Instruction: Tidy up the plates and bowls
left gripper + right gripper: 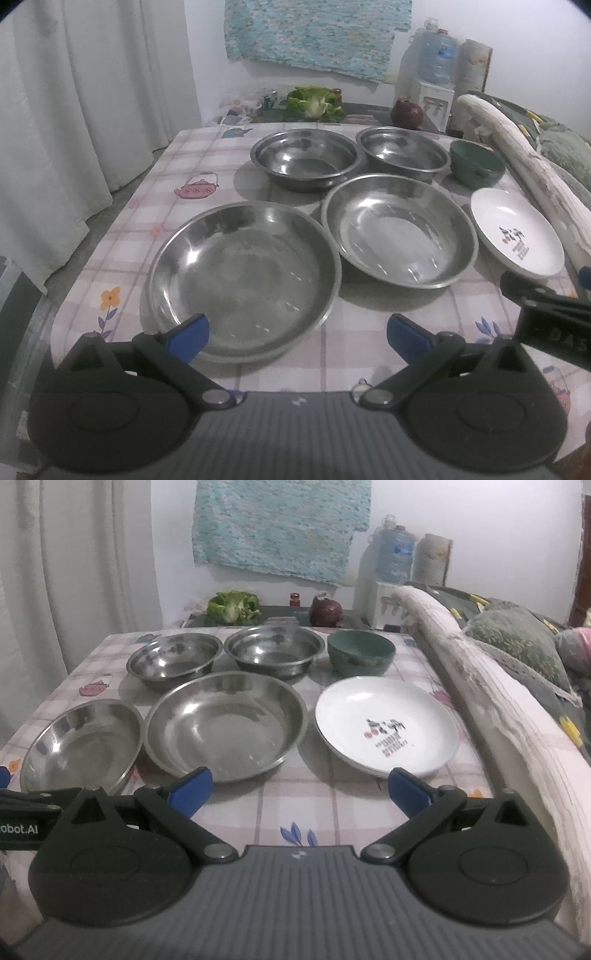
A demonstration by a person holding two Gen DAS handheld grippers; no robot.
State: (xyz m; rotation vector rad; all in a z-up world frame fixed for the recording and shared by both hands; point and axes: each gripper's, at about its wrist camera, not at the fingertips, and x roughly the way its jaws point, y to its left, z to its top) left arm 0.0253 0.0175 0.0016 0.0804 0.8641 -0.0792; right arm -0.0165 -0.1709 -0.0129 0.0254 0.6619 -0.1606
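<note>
On the checked tablecloth (166, 177) stand two steel plates in front: the near-left one (243, 280) (81, 742) and the middle one (399, 229) (225, 723). Behind them are two steel bowls, left (304, 157) (173, 661) and right (402, 151) (275, 650). A green bowl (476, 162) (360, 653) stands at the back right, with a white printed plate (517, 230) (386, 725) in front of it. My left gripper (297, 332) is open and empty at the near-left plate's front rim. My right gripper (300, 788) is open and empty, short of the white plate.
A white padded couch arm (498, 716) runs along the table's right edge. Behind the table stand lettuce (232, 607), a red onion (325, 611) and a water dispenser (391, 561). White curtains (74, 110) hang at the left.
</note>
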